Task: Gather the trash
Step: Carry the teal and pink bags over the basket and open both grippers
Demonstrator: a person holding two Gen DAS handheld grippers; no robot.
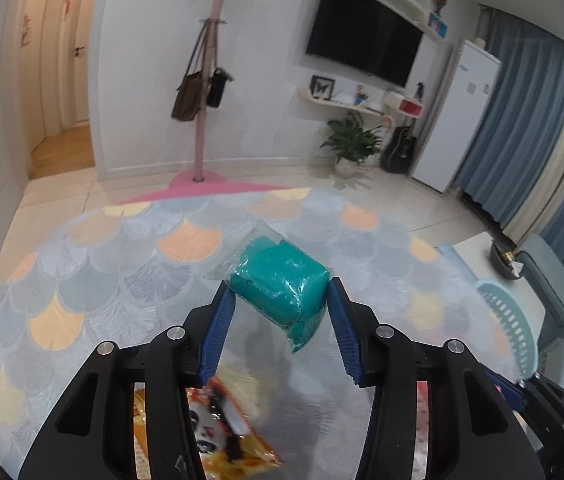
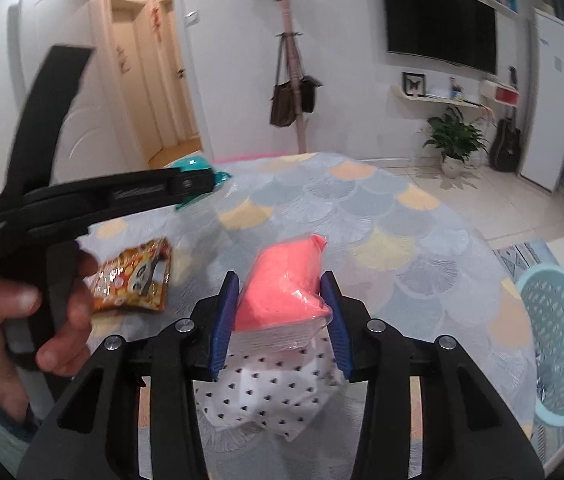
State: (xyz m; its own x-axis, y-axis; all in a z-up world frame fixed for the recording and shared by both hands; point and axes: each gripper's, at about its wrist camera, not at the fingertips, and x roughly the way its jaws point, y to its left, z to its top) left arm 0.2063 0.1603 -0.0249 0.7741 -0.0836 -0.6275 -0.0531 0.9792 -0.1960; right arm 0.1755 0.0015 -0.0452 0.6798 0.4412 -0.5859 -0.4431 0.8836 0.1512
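Note:
In the left wrist view my left gripper (image 1: 280, 290) is shut on a teal lump in a clear plastic bag (image 1: 282, 286), held above the scale-patterned rug. Below it an orange snack wrapper (image 1: 222, 428) lies on the rug. In the right wrist view my right gripper (image 2: 280, 284) is shut on a pink lump in a clear bag (image 2: 282, 286), lifted off the rug. A white cloth with small black hearts (image 2: 270, 392) lies under it. The orange snack wrapper (image 2: 134, 280) lies to the left, beside the hand holding the left gripper (image 2: 202, 184), whose teal bag (image 2: 196, 165) shows at its tip.
A light blue perforated basket (image 2: 562, 336) stands at the right edge of the rug; its rim (image 1: 510, 320) also shows in the left wrist view. A pink coat stand (image 1: 202, 132) with bags, a potted plant (image 1: 350, 148) and a guitar stand by the far wall.

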